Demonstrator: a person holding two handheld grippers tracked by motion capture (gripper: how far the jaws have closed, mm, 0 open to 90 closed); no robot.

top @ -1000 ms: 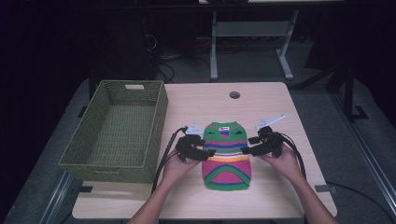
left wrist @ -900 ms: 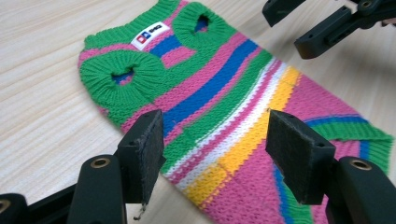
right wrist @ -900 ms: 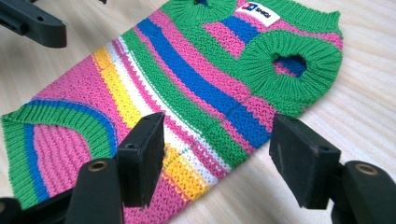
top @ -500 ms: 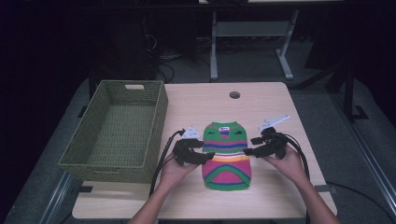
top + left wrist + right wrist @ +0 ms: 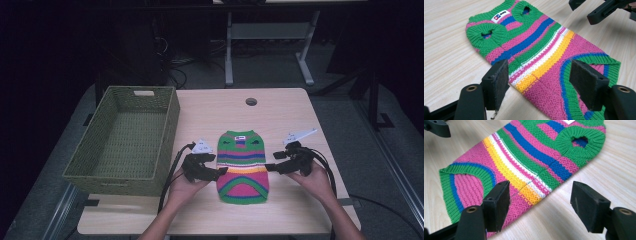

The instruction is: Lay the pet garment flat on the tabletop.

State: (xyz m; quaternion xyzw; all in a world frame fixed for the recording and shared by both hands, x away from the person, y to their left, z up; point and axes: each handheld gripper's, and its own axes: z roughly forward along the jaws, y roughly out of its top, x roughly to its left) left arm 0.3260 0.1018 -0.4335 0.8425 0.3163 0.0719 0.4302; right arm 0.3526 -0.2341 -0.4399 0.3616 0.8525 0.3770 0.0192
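The striped sweater (image 5: 243, 166) lies flat on the table (image 5: 280, 112), right of the wicker basket (image 5: 125, 140), its near hem cut off in both gripper views. The left gripper (image 5: 221, 171) and right gripper (image 5: 268, 167) flank its middle, each with jaws apart and holding nothing. Both are held low, pointing inward at the sweater's side edges.
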